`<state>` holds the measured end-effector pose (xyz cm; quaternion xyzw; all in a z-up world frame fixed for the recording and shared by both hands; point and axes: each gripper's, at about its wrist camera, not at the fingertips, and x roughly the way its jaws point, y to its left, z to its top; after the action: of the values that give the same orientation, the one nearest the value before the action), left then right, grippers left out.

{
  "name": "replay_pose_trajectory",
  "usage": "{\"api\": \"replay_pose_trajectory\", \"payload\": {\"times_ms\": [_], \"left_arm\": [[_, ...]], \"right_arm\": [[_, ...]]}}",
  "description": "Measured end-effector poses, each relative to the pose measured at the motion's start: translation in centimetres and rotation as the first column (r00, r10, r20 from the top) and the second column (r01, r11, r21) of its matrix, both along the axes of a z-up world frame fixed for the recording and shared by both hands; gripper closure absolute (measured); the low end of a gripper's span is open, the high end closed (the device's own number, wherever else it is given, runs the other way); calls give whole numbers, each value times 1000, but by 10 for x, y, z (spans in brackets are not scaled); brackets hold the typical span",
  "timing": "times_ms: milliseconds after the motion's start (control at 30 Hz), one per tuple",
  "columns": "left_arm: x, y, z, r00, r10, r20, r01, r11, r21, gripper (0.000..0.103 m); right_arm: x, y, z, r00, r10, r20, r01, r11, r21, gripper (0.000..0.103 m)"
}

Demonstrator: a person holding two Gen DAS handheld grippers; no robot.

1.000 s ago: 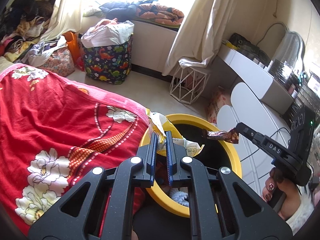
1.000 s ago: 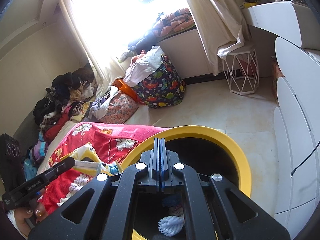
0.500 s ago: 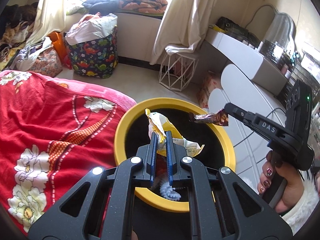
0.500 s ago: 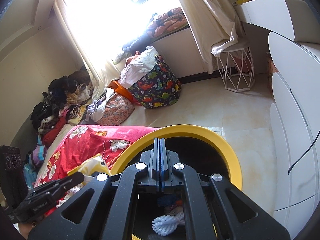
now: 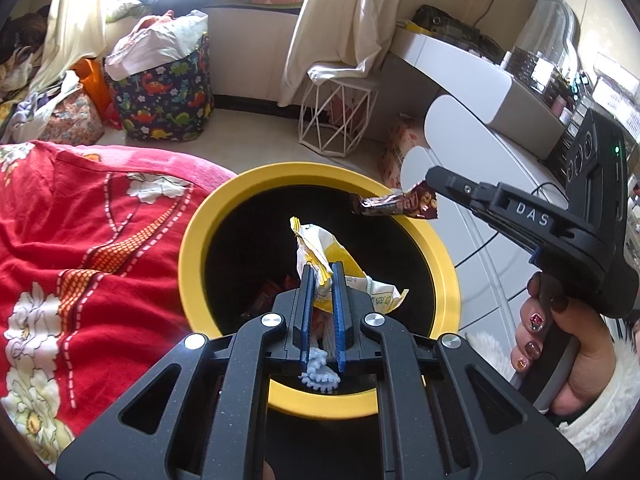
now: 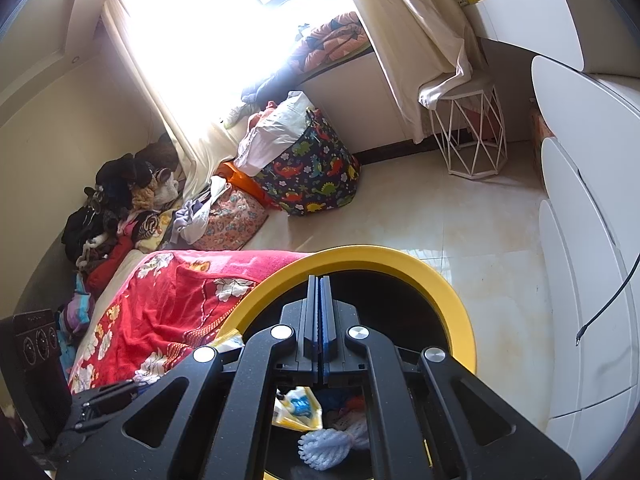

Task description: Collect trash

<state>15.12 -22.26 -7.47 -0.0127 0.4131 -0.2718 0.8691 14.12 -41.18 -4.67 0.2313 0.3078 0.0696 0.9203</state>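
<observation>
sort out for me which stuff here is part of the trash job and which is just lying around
Part of the job:
- yellow bin
- yellow snack bag, held in the left tool above the bin
- brown wrapper, held in the right tool above the bin's rim
- foam net in the bin

Lying about:
- red blanket
- dinosaur-print basket
- white wire stool

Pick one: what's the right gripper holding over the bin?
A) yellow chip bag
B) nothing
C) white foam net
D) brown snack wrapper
D: in the left wrist view the right gripper is shut on a brown snack wrapper above the far edge of the yellow-rimmed bin, while the yellow chip bag sits in the left gripper.
</observation>
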Motion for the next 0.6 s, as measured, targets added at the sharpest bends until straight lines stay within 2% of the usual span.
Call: {"api": "replay_pose_trajectory", "payload": {"times_ms": [67,133,167,200,300,433,500,567,600], "left_arm": [[1,-3,-2,1000,-8,-9,8,1000,-1,97],[2,-4,-4,1000,-7,-18,6,1000,-6,95],[3,-4,-4,1000,-5,-19,5,1000,-8,91],[4,-4,-4,1000,-3,-22,2,1000,-12,84],[5,-1,-2,1000,5,-21,-6,1000,-18,64],[5,5,1,1000,25,-13,-26,999,-23,49],[4,9,4,999,41,-2,-41,999,-20,35],[3,14,7,998,59,9,-59,998,-20,27],[3,17,8,998,67,14,-66,998,-19,22]], "right_arm": [[0,-1,-1,1000,-1,2,1,1000,-4,101],[-1,-1,-2,1000,1,5,-1,1000,-12,92],[-2,-1,-2,1000,-2,5,2,1000,-18,84],[-3,-1,-3,1000,-4,5,4,1000,-16,78],[-7,-2,-5,1000,-10,4,10,1000,-17,76],[-11,-1,-5,1000,-6,1,7,1000,-26,67],[-15,2,-4,1000,0,-1,0,999,-34,61],[-19,5,-3,1000,6,-3,-6,999,-45,58],[-20,6,-2,1000,10,-3,-10,999,-48,53]]}}
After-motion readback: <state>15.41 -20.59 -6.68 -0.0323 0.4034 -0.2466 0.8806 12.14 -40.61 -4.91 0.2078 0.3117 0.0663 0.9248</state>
